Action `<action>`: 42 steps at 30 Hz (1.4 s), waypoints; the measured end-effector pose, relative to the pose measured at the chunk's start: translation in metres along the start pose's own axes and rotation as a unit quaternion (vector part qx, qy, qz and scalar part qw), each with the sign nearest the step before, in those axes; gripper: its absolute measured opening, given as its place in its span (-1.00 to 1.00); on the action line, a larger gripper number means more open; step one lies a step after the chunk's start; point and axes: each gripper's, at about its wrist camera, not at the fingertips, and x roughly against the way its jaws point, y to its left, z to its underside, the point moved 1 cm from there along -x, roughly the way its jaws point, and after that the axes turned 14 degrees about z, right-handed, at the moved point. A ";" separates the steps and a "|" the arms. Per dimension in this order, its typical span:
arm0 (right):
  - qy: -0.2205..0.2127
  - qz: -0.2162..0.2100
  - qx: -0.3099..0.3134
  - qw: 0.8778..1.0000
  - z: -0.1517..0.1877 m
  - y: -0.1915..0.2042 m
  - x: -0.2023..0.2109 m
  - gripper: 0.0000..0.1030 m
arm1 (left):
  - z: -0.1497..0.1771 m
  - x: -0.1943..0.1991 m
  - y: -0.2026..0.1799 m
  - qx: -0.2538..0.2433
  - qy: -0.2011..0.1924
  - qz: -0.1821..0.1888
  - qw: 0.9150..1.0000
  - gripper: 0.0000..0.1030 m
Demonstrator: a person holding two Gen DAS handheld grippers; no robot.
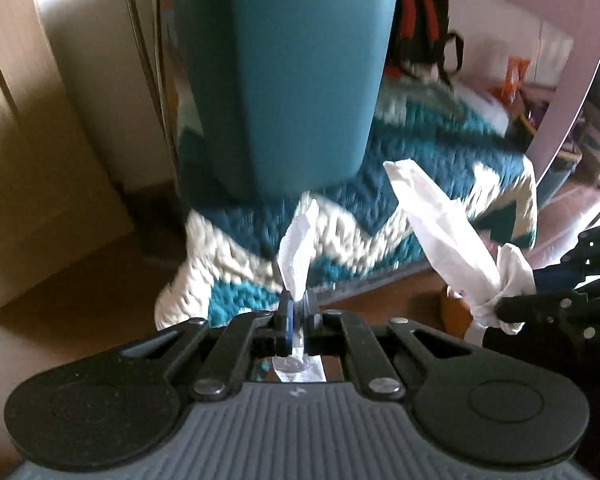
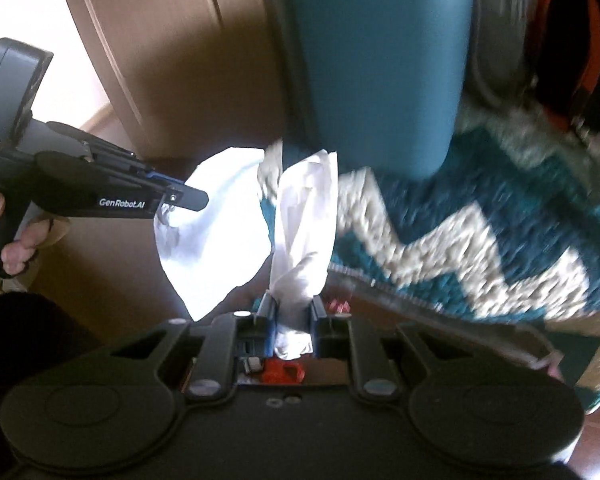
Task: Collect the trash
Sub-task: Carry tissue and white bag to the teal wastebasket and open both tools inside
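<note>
Left wrist: looked steeply down, close over its hand-held gripper (image 1: 296, 312).
Right wrist: likewise.
Shared: bin (image 1: 296, 72), rug (image 1: 420, 136).

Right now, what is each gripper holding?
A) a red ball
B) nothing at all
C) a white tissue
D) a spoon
C: the left gripper is shut on a white tissue, and the right gripper pinches another white tissue, both in front of the teal bin.
</note>
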 end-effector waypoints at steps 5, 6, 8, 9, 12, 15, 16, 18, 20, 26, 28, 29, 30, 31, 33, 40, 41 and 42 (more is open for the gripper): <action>-0.056 0.016 0.007 0.998 -0.022 -0.014 0.044 -0.70 | -0.032 0.041 -0.021 -0.003 -0.047 -0.010 0.999 -0.92; -0.068 0.020 0.009 0.997 -0.028 -0.018 0.051 -0.70 | -0.039 0.047 -0.024 -0.004 -0.055 -0.012 0.998 -0.92; -0.091 0.025 0.009 0.996 -0.040 -0.024 0.063 -0.70 | -0.056 0.061 -0.030 -0.002 -0.076 -0.015 0.997 -0.92; -0.103 0.028 0.009 0.994 -0.047 -0.029 0.069 -0.70 | -0.064 0.068 -0.032 -0.001 -0.087 -0.014 0.996 -0.92; -0.135 0.037 0.009 0.990 -0.069 -0.037 0.085 -0.70 | -0.094 0.090 -0.039 -0.003 -0.123 -0.018 0.992 -0.92; -0.168 0.053 0.017 0.984 -0.093 -0.044 0.098 -0.70 | -0.123 0.112 -0.048 -0.015 -0.160 -0.028 0.987 -0.92; -0.174 0.058 0.017 0.983 -0.100 -0.047 0.101 -0.70 | -0.134 0.117 -0.050 -0.017 -0.170 -0.030 0.985 -0.92; -0.182 0.064 0.012 0.981 -0.117 -0.055 0.101 -0.70 | -0.156 0.131 -0.057 -0.022 -0.192 -0.033 0.981 -0.92; -0.191 0.070 0.009 0.979 -0.131 -0.060 0.102 -0.70 | -0.175 0.141 -0.062 -0.026 -0.212 -0.034 0.976 -0.92; -0.204 0.089 0.011 0.975 -0.170 -0.069 0.091 -0.70 | -0.224 0.148 -0.063 -0.036 -0.238 -0.049 0.969 -0.92; -0.192 0.087 0.007 0.978 -0.185 -0.074 0.084 -0.70 | -0.238 0.146 -0.061 -0.036 -0.238 -0.056 0.969 -0.92; -0.186 0.085 0.004 0.979 -0.191 -0.075 0.079 -0.70 | -0.246 0.143 -0.059 -0.036 -0.238 -0.062 0.969 -0.92; -0.177 0.081 0.002 0.981 -0.200 -0.077 0.074 -0.69 | -0.252 0.138 -0.057 -0.036 -0.237 -0.066 0.969 -0.92; -0.173 0.082 0.003 0.981 -0.205 -0.075 0.072 -0.69 | -0.256 0.133 -0.054 -0.036 -0.236 -0.068 0.969 -0.92; -0.171 0.090 0.010 0.981 -0.217 -0.074 0.065 -0.69 | -0.265 0.123 -0.050 -0.039 -0.235 -0.076 0.968 -0.92; -0.137 0.093 0.028 0.986 -0.240 -0.070 0.025 -0.69 | -0.280 0.072 -0.028 -0.031 -0.195 -0.097 0.975 -0.92; -0.130 0.093 0.028 0.987 -0.242 -0.071 0.018 -0.69 | -0.279 0.064 -0.025 -0.029 -0.189 -0.099 0.977 -0.92; -0.121 0.092 0.026 0.988 -0.244 -0.071 0.010 -0.69 | -0.277 0.057 -0.021 -0.027 -0.184 -0.100 0.977 -0.92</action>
